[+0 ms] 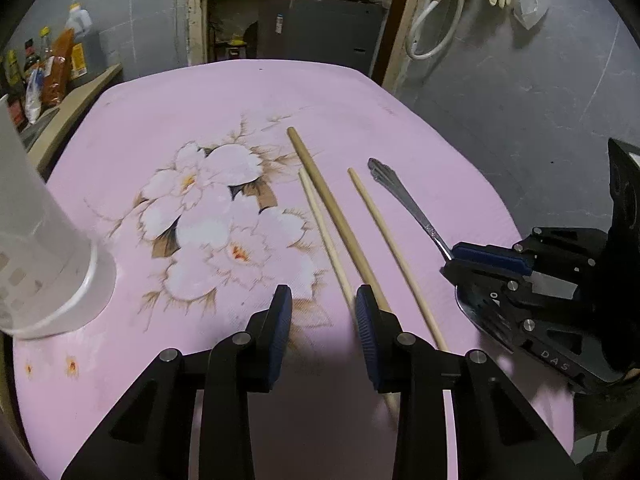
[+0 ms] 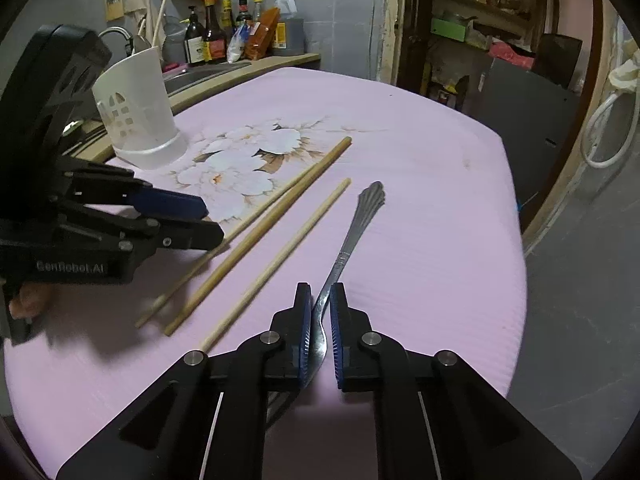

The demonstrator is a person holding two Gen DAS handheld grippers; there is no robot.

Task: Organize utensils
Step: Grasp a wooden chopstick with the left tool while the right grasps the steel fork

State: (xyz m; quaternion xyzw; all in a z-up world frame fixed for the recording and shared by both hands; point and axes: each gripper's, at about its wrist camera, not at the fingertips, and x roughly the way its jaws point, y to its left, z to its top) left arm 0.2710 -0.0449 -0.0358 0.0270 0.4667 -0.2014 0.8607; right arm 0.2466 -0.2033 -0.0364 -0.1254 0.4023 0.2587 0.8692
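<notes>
Right gripper (image 2: 320, 320): fingers closed on the spoon (image 2: 352, 236) near its bowl, handle lying on the pink surface (image 2: 440, 200).
Left gripper (image 1: 324, 328): fingers open, empty, above three wooden sticks (image 1: 332, 216).
Holder (image 2: 138, 112): white, upright, far left.

Metal spoon (image 2: 352, 236), three wooden sticks (image 2: 256, 236), flat

Three wooden chopsticks (image 1: 340, 224), one metal spoon (image 1: 404, 200), one white holder (image 2: 136, 116).
</notes>
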